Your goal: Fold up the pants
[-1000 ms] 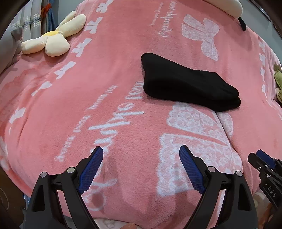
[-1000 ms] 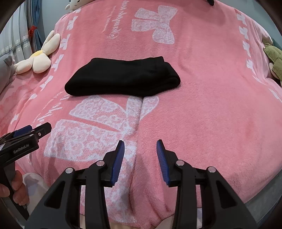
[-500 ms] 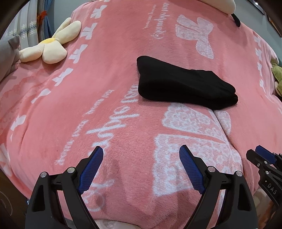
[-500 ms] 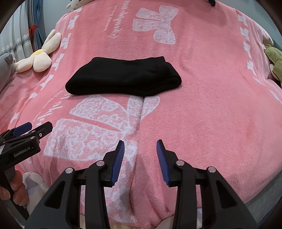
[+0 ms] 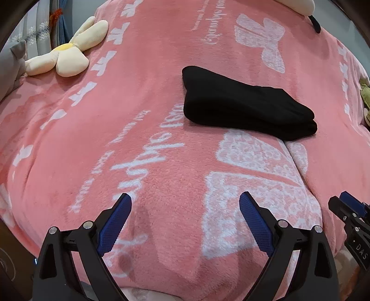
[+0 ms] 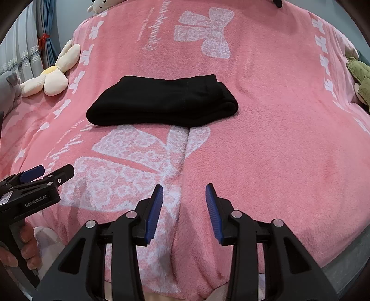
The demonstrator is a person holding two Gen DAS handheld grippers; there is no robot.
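Observation:
The black pants (image 5: 245, 106) lie folded into a compact bundle on the pink blanket (image 5: 161, 129); they also show in the right wrist view (image 6: 161, 101). My left gripper (image 5: 185, 201) is open wide and empty, held near the bed's front edge, well short of the pants. My right gripper (image 6: 184, 192) is open and empty, also near the front edge, to the right of the left one. The left gripper also shows at the left of the right wrist view (image 6: 46, 173), and the right gripper shows at the right edge of the left wrist view (image 5: 346, 203).
A cream flower plush (image 5: 62, 53) lies at the bed's left side. A green item (image 6: 358, 76) sits at the right edge. Another plush (image 5: 298, 4) lies at the bed's far end. Curtains (image 6: 27, 41) hang at the left. A hand (image 6: 25, 243) holds the left gripper's handle.
Both grippers have drifted slightly back from the pants, the left one more. Their jaws stay open. The pants have not moved.

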